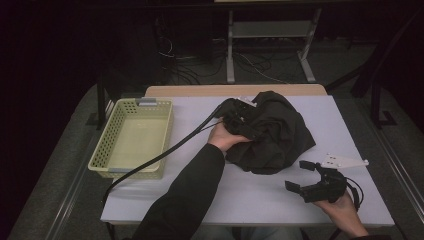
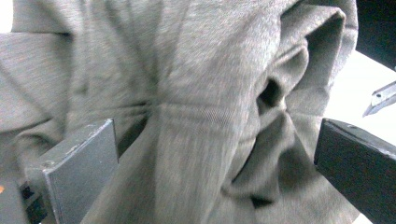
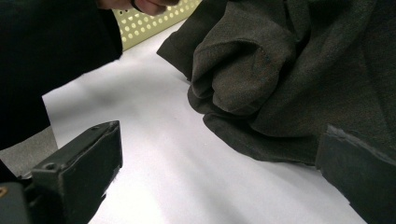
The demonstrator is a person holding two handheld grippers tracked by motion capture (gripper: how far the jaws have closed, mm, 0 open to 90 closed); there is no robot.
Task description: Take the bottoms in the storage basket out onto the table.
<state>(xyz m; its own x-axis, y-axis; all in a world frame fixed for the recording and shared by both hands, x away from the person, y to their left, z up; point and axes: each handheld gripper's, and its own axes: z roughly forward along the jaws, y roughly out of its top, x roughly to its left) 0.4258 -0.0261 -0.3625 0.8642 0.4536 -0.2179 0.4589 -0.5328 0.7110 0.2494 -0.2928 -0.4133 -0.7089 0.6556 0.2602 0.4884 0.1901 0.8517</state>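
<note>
Dark crumpled garment heaped toward the desk's far right, left claw spread with a fold between its jaws, apparently ready to pinch it; right claw spread, waiting near the front right corner.

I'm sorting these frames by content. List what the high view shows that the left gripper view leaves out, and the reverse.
High view alone: the green basket at the table's left, the right gripper with jaws apart near the front edge, both forearms, the floor beyond. Left gripper view alone: the close weave and folds, with the left gripper's jaws spread either side of a bunched ridge. Both: the dark garment and white tabletop.
</note>
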